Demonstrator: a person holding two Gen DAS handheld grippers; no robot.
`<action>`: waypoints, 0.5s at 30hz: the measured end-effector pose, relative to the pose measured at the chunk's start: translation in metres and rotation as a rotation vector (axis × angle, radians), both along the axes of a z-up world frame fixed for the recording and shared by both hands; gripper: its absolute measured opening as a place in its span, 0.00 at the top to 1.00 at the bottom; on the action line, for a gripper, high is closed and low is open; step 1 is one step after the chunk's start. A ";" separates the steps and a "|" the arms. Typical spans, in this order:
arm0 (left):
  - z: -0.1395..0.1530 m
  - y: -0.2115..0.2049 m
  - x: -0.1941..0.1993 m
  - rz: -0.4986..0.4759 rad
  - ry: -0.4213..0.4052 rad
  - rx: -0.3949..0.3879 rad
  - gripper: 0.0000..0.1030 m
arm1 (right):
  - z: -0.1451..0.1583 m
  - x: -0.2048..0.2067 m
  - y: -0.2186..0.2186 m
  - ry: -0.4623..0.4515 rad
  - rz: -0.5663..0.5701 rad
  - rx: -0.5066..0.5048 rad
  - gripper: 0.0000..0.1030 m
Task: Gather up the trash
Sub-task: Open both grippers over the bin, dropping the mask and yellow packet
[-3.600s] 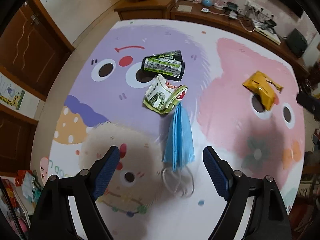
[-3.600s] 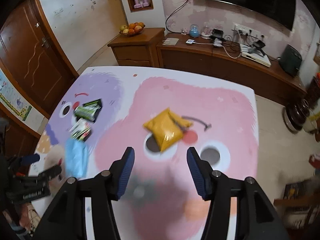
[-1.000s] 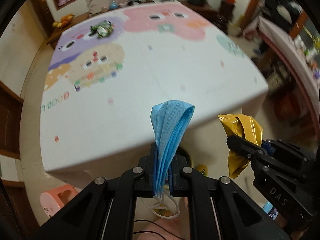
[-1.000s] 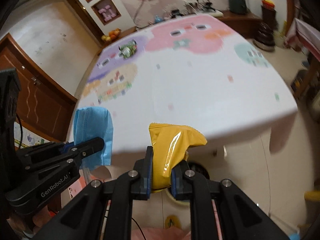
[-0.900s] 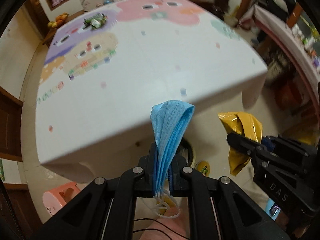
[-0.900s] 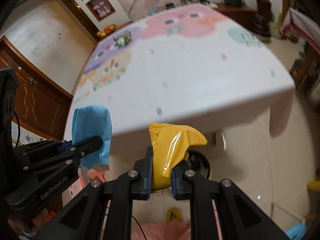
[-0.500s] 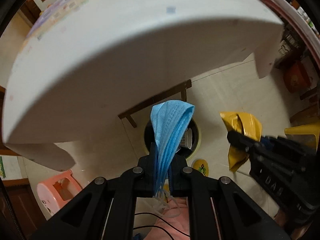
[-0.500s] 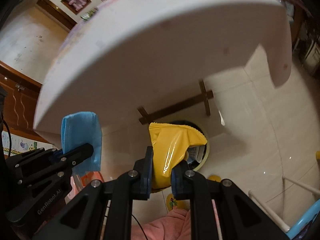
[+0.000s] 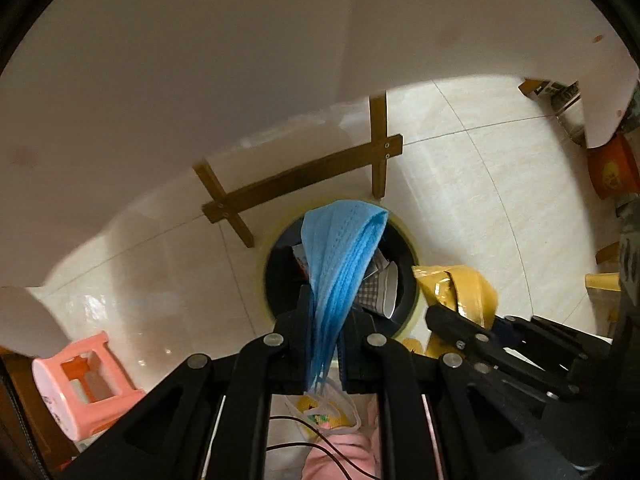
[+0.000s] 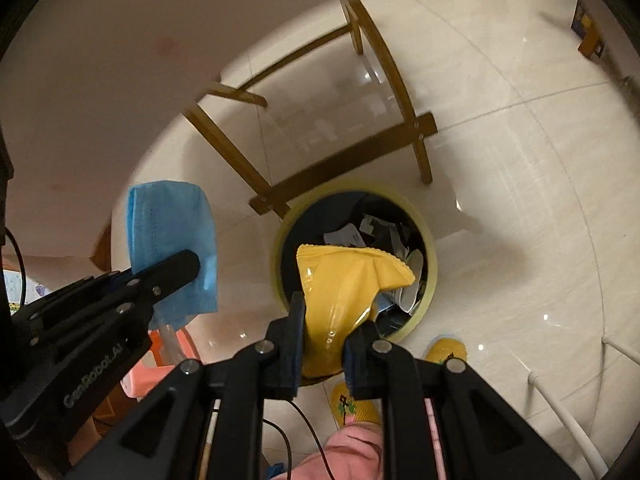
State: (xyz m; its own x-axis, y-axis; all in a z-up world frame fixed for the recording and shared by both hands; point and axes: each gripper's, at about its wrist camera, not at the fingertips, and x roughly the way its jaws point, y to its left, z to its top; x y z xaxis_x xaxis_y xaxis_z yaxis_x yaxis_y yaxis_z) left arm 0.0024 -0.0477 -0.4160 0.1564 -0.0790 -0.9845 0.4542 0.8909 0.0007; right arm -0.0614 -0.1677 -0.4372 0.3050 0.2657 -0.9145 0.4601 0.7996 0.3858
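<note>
A yellow-rimmed trash bin [image 9: 417, 264] with a black liner and paper scraps inside stands on the tiled floor under the table. My left gripper [image 9: 324, 308] points straight down above it, shut on a folded blue face mask [image 9: 344, 248]; the mask's white ear loops hang behind the pads. My right gripper [image 10: 324, 320] holds a crumpled yellow packet [image 10: 340, 280] over the bin's rim [image 10: 431, 264]; its jaws are starting to open, with the packet still pinched between them. In the right wrist view the mask [image 10: 172, 220] and left gripper [image 10: 192, 268] sit to the left, beside the bin.
The white tablecloth [image 9: 160, 80] hangs overhead. A wooden cross brace [image 9: 304, 176] and table legs stand just behind the bin. A pink stool [image 9: 80, 376] sits at the left, an orange tub [image 9: 612, 168] at the right. Yellow slippers [image 10: 354, 404] and a pink trouser leg [image 10: 352, 452] are below.
Both grippers have dropped from above the table edge to below it, down towards the bin. Each kept its item; the bin now looks much larger and closer.
</note>
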 end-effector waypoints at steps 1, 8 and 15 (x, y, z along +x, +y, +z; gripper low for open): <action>-0.008 0.002 0.003 0.000 0.001 -0.003 0.91 | -0.007 0.002 -0.001 0.002 -0.001 0.003 0.82; -0.052 0.009 0.011 -0.010 -0.003 -0.015 0.73 | -0.066 0.022 -0.003 0.028 -0.014 0.045 0.71; -0.065 0.024 0.021 0.023 0.000 -0.038 0.44 | -0.092 0.032 0.003 0.052 0.007 0.026 0.55</action>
